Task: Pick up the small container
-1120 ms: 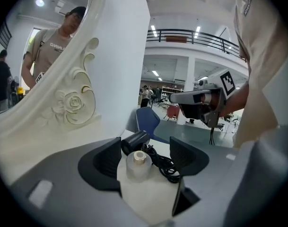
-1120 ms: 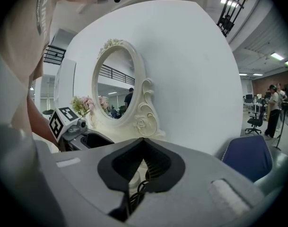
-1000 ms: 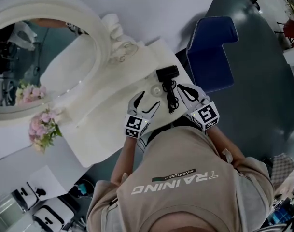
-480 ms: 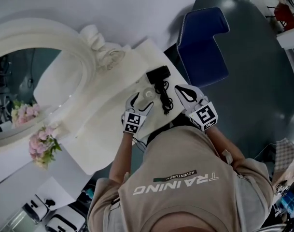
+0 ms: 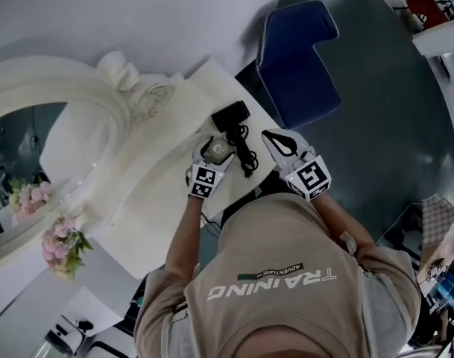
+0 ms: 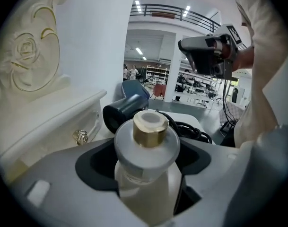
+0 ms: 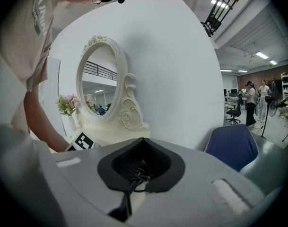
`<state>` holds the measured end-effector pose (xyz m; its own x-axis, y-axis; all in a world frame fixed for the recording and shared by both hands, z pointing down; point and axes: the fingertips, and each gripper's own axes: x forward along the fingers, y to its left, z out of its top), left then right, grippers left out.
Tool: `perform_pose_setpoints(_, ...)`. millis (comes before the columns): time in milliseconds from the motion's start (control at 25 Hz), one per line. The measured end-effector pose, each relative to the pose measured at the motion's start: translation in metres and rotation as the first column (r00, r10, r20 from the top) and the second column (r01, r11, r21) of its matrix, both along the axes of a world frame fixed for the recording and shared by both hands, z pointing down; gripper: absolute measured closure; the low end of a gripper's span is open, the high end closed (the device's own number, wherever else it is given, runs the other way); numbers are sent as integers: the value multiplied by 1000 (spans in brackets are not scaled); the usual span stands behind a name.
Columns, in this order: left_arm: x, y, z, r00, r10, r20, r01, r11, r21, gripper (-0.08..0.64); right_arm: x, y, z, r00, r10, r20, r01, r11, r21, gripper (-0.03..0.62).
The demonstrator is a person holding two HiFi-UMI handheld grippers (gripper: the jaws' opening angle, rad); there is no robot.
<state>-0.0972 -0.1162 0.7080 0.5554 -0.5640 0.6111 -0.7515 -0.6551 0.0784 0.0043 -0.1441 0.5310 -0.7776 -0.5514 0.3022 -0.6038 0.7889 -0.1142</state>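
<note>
The small container (image 5: 218, 153) is a pale bottle with a gold cap (image 6: 151, 126), standing on the white dressing table (image 5: 167, 136) near its front right corner. My left gripper (image 5: 214, 150) is shut on the bottle, one jaw against each side of its body (image 6: 146, 174). My right gripper (image 5: 275, 136) hovers to the right of the table corner, shut with nothing held; it also shows from the left gripper view (image 6: 207, 56). Through its notch (image 7: 141, 174) I see only a bit of black cord.
A black hair dryer (image 5: 230, 115) lies just behind the bottle, its cord (image 5: 246, 154) coiled to the bottle's right. An ornate oval mirror (image 5: 33, 125) stands at the table's left, pink flowers (image 5: 62, 245) beside it. A blue chair (image 5: 297, 58) stands right of the table.
My left gripper moved forward around the bottle and went from open to shut on it. The right gripper stayed beside the table corner. The head camera shifted.
</note>
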Motion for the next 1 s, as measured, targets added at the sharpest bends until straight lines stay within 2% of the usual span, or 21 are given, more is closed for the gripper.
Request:
perform_pose_setpoints(280, 8, -7, 10, 998, 40, 56, -43, 998, 41, 195, 13, 2, 6, 999, 26, -25, -27, 999, -22, 589)
perform_pose_setpoints(520, 11, -7, 11, 997, 71, 36, -74, 995, 71, 196, 19, 0, 8, 999, 37, -40, -38, 999, -30, 589)
perform_pose_setpoints(720, 12, -9, 12, 996, 72, 53, -77, 993, 90, 202, 18, 0, 7, 999, 31, -32, -32, 999, -31, 589)
perform_pose_setpoints(1000, 12, -8, 13, 996, 74, 58, -79, 994, 79, 206, 14, 10, 8, 1000, 10, -28, -11, 999, -35, 589)
